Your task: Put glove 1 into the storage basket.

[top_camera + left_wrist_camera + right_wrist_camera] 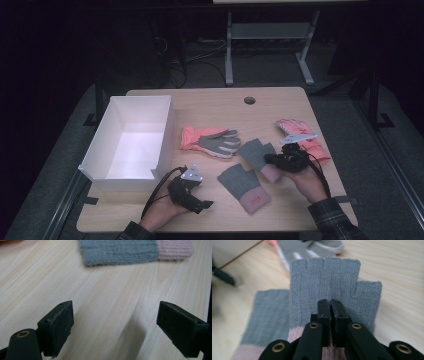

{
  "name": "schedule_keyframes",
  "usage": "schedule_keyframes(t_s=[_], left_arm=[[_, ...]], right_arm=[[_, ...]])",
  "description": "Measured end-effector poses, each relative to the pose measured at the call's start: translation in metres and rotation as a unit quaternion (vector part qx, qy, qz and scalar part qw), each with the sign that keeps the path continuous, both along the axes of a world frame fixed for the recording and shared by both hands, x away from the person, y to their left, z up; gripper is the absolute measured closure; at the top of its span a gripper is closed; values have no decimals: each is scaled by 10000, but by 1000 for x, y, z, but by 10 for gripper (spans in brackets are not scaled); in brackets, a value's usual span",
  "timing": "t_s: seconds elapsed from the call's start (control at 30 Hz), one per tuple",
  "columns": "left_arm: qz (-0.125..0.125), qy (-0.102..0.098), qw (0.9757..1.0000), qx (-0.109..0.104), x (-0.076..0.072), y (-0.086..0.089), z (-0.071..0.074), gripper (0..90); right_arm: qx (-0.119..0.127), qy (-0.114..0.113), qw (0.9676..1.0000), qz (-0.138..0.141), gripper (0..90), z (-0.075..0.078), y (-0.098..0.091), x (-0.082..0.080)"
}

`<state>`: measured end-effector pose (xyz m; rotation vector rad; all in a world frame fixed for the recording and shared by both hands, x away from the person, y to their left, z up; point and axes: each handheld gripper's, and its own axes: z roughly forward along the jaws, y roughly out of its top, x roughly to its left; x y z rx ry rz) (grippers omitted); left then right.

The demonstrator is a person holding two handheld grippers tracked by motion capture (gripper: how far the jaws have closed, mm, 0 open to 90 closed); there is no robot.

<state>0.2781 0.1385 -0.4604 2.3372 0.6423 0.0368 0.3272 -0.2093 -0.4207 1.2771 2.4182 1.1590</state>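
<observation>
— Where is the grey fingerless glove point(332, 287)?
— At four o'clock on the counter point(280, 102) — the right hand-held gripper point(330, 305) is clamped onto it

— And the left hand-held gripper point(115, 325)?
— Jaws spread wide, nothing between — at seven o'clock

You have a light wooden surface point(210, 107) in front of you, with a small round hole point(249, 100) near the far edge. A white open box point(131, 140) sits on its left side. A pink and grey glove point(210, 140) lies in the middle. A grey mitt with a pink cuff point(243, 187) lies flat near you. Another pink glove point(316, 146) lies on the right.
</observation>
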Motion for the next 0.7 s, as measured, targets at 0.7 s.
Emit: schedule_keyframes(t_s=[0.7], left_arm=[[3,30,10000,-25,-1,-3,-1,138]], right_arm=[[-146,348,9986,364,866,-10,50,-44]])
